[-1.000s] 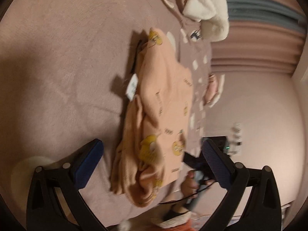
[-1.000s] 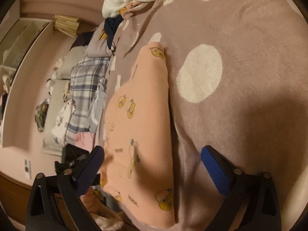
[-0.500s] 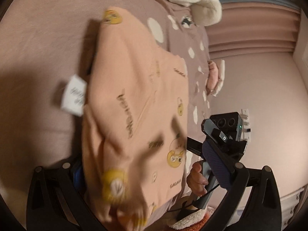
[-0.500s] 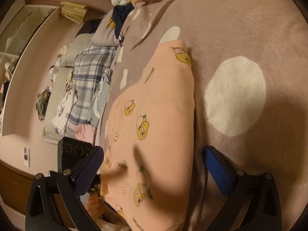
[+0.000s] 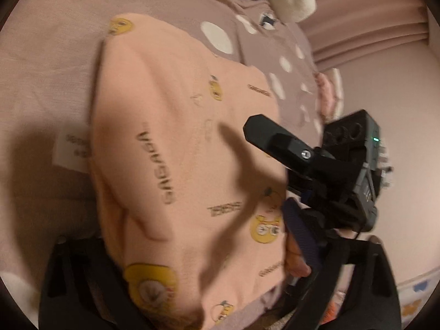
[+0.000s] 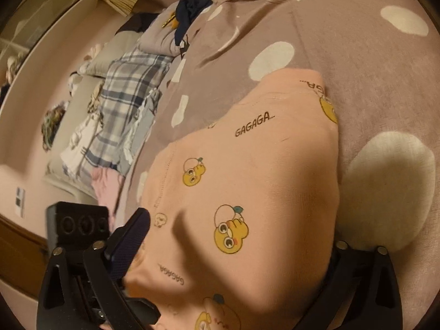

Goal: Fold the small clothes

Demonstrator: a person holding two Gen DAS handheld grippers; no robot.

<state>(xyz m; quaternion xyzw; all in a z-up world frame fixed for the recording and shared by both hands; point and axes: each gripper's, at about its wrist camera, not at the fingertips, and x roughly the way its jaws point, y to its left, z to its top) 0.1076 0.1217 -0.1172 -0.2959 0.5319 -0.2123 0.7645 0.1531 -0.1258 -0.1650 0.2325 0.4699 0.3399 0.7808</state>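
Bed cover [image 6: 357,41]: mauve plush with white dots, soft and slightly rumpled; it serves as the folding surface.

Peach garment [image 5: 178,151]: small knit top printed with yellow cartoon ducks and "GAGAGA" lettering, lying on the cover, already doubled over, with bulky rounded fold edges. A white tag [image 5: 71,151] sticks out at its side. Fabric looks thick, matte, limp; judged likely to slump if lifted by one edge only.

Left gripper [image 5: 192,269]: straddles the near end of the garment, jaws have just been closing, cloth between them; whether the pads press yet, cannot tell.

Right gripper [image 6: 233,261]: same arrangement at the other near corner, jaws closing around the fold, contact unclear. Probably both reach in to take matching corners for the next fold.
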